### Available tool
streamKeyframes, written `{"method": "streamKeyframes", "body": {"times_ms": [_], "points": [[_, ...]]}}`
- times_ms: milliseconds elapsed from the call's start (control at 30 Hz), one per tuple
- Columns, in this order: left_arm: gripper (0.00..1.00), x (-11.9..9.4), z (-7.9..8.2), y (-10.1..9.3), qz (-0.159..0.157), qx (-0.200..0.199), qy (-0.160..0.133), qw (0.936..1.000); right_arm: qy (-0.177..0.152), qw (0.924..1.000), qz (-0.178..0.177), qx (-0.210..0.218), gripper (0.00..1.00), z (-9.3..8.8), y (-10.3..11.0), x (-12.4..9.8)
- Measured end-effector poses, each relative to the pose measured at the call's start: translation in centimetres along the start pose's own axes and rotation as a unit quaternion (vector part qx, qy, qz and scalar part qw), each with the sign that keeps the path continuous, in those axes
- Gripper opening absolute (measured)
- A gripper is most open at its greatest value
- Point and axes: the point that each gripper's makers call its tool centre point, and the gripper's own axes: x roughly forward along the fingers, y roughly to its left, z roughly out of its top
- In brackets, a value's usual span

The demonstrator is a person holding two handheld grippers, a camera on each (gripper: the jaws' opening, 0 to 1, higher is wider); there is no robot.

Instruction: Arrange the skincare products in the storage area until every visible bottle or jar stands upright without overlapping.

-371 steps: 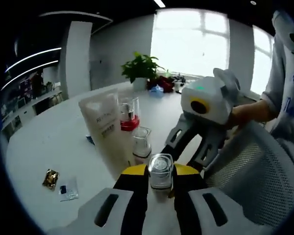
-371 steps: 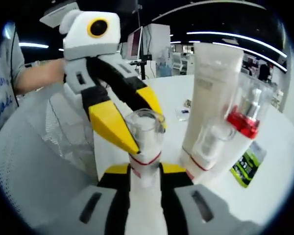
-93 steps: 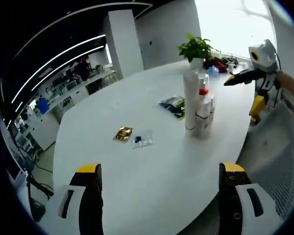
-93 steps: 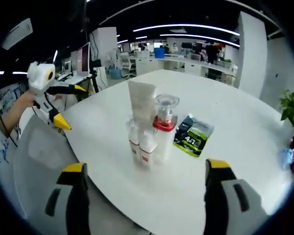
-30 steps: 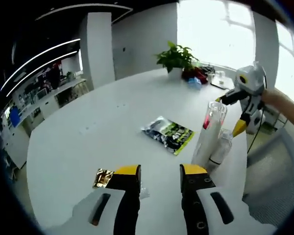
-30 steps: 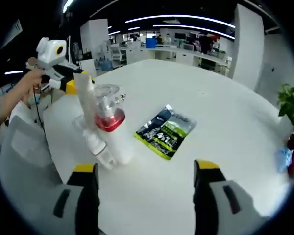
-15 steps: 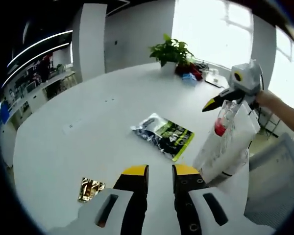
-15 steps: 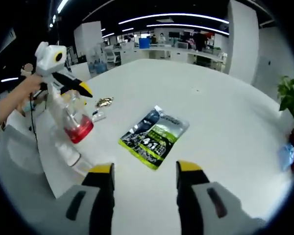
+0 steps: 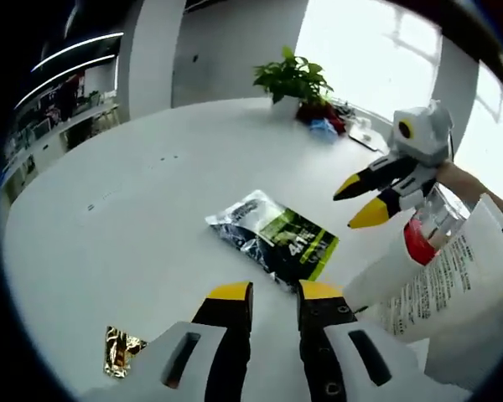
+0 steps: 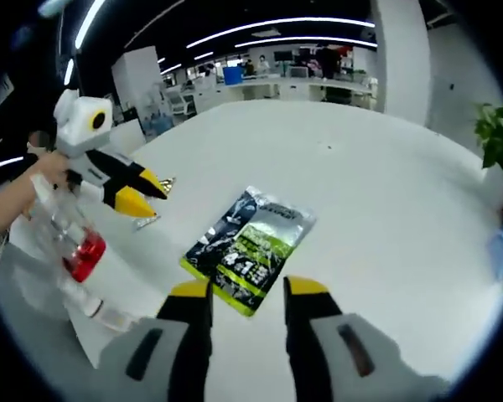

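A green-and-black pouch (image 9: 277,239) (image 10: 247,239) lies flat on the white table (image 9: 134,176), just ahead of both grippers. My left gripper (image 9: 275,293) has its jaws close together, a narrow gap and nothing between them. My right gripper (image 10: 247,289) is open a little wider, also with nothing held. At the table edge stands a cluster: a white tube (image 9: 444,285), a clear bottle with a red collar (image 9: 421,239) (image 10: 80,247) and a small bottle (image 10: 105,314). They look tilted in both fisheye views. The right gripper (image 9: 358,203) hangs beside that cluster, and the left gripper (image 10: 142,194) above it.
A gold sachet (image 9: 121,350) lies at the near left. A small clear sachet (image 10: 147,220) lies under the left gripper's tips. A potted plant (image 9: 293,75) and small items stand at the far edge. A grey mesh chair (image 10: 33,335) is beside the table.
Both views have closed in on the pouch. Both pairs of jaws have narrowed since a second ago. Twelve seconds ago each gripper was shut on a small bottle; since then both let go.
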Motion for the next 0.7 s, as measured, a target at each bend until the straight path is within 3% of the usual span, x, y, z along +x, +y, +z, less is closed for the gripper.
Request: {"method": "streamKeyframes", "body": {"times_ms": [200,333,700], "points": [[0.2,1.8,-0.3,0.7,-0.008,-0.014,0.015,0.9998,0.008,0.9997,0.001,0.022,0.32,-0.6,-0.3,1.4],[0.2,1.8,-0.7,-0.4,-0.013,-0.031,0.012,0.9994,0.013,0.9991,-0.002,0.04,0.3,-1.1,-0.9,2.4],[0.21,4.5,-1.0,-0.6,-0.021,-0.049,0.022,0.9983,0.019,0.9978,-0.009,0.063,0.25,-1.5,-2.4,4.1]]}}
